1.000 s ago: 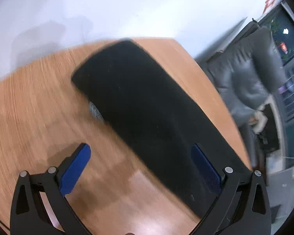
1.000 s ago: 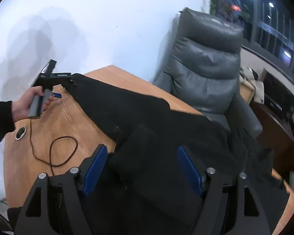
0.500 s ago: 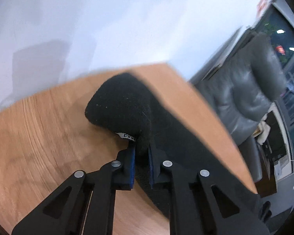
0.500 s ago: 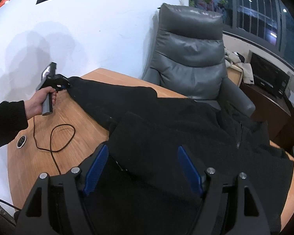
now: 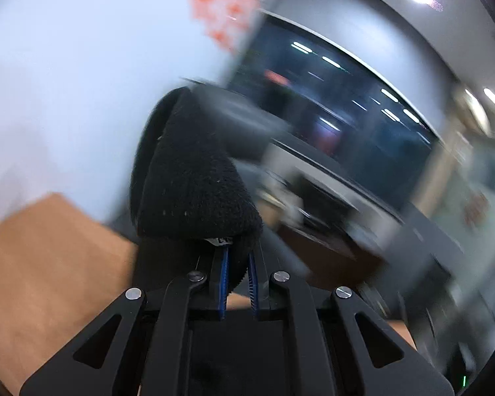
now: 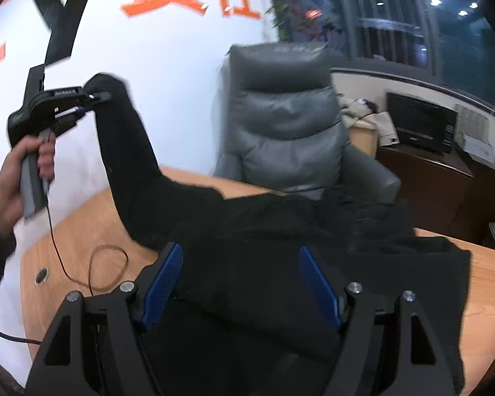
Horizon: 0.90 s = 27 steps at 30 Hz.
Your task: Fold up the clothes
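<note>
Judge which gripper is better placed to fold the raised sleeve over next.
Left. The left gripper already clamps the sleeve; the right gripper hangs open above the garment's body.

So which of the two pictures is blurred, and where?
Left wrist view: the background is smeared by motion, while the left tongs and the sleeve they grip are sharp. Right wrist view: mostly sharp, slight blur at the left hand.

Fuzzy matt garment [image 6: 280, 264], wood-grain table [image 6: 82, 231]
</note>
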Available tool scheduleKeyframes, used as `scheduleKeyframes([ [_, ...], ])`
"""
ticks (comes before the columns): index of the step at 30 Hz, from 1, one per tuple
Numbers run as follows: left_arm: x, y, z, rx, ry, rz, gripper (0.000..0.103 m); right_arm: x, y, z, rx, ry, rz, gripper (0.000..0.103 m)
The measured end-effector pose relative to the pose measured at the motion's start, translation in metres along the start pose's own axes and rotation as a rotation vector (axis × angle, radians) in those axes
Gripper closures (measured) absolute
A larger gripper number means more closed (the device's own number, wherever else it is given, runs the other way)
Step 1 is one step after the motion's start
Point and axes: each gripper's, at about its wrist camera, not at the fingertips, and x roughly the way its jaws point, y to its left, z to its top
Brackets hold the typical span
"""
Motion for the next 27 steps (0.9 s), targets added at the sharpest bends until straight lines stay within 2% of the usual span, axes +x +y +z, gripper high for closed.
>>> scheduleKeyframes([
  [3,0.028,-0.095,-0.054,0.092,0.112,-0.147,0.094,-0.033,-0.033,0.001,0.058,-0.062,-0.015,0.025],
  [5,0.050,-0.153,-0.106,0.142,0.216,-0.212,0.094,-0.055,-0.056,0.000,0.095,-0.101,-0.025,0.024],
  [9,0.084,-0.221,-0.202,0.211,0.420,-0.269,0.094,-0.084,-0.114,-0.008,0.175,-0.114,-0.048,0.016],
  [12,0.093,-0.254,-0.265,0.305,0.513,-0.275,0.091,-0.088,-0.165,-0.021,0.281,-0.087,-0.031,0.009],
  [13,0.088,-0.258,-0.278,0.329,0.534,-0.270,0.088,-0.085,-0.183,-0.027,0.335,-0.071,-0.009,0.005],
  [15,0.077,-0.253,-0.283,0.331,0.558,-0.274,0.084,-0.077,-0.212,-0.038,0.432,-0.039,0.039,0.004],
  [16,0.069,-0.249,-0.279,0.334,0.558,-0.286,0.074,-0.071,-0.222,-0.044,0.468,-0.025,0.066,0.004],
  [17,0.059,-0.243,-0.274,0.340,0.553,-0.302,0.058,-0.063,-0.230,-0.050,0.498,-0.009,0.087,0.004],
  [19,0.037,-0.227,-0.257,0.380,0.505,-0.286,0.040,-0.046,-0.246,-0.066,0.550,0.032,0.090,0.004],
  [21,0.031,-0.199,-0.239,0.412,0.473,-0.215,0.038,-0.022,-0.251,-0.088,0.582,0.114,0.057,0.004],
  [25,0.044,-0.126,-0.219,0.399,0.497,-0.044,0.038,0.010,-0.241,-0.111,0.578,0.220,0.018,0.005],
  [27,0.059,-0.089,-0.214,0.382,0.516,0.017,0.038,0.017,-0.235,-0.117,0.545,0.255,-0.040,0.013],
])
